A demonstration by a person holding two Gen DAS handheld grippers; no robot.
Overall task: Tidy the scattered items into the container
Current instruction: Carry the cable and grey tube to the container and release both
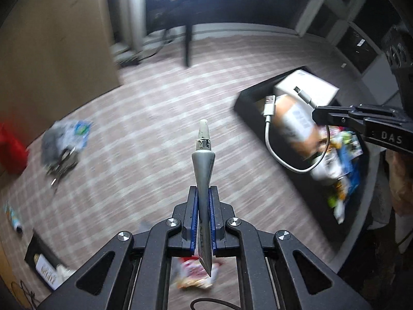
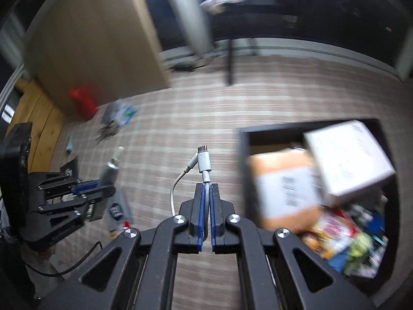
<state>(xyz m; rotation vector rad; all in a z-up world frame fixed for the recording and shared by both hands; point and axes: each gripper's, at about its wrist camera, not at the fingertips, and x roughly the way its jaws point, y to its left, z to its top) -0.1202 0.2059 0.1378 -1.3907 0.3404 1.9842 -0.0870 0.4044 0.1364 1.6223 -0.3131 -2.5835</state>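
Observation:
My left gripper (image 1: 204, 191) is shut on a grey tube with a white cap (image 1: 203, 160) and holds it above the carpet; it also shows in the right wrist view (image 2: 109, 174). My right gripper (image 2: 206, 188) is shut on a white USB cable (image 2: 204, 162), which loops down to the left. In the left wrist view the right gripper (image 1: 316, 115) holds the cable (image 1: 269, 118) over the black container (image 1: 258, 108). The container (image 2: 244, 139) holds a white box (image 2: 346, 160), an orange package (image 2: 281, 188) and several snack packets.
On the plaid carpet lie a blue-and-grey packet with keys (image 1: 64, 142), a red bag (image 1: 11, 152), a small bottle (image 1: 14, 219), a red-and-white snack packet (image 1: 196, 273) and a black box (image 1: 44, 261). A brown cabinet (image 1: 51, 51) and a table leg (image 1: 187, 44) stand beyond.

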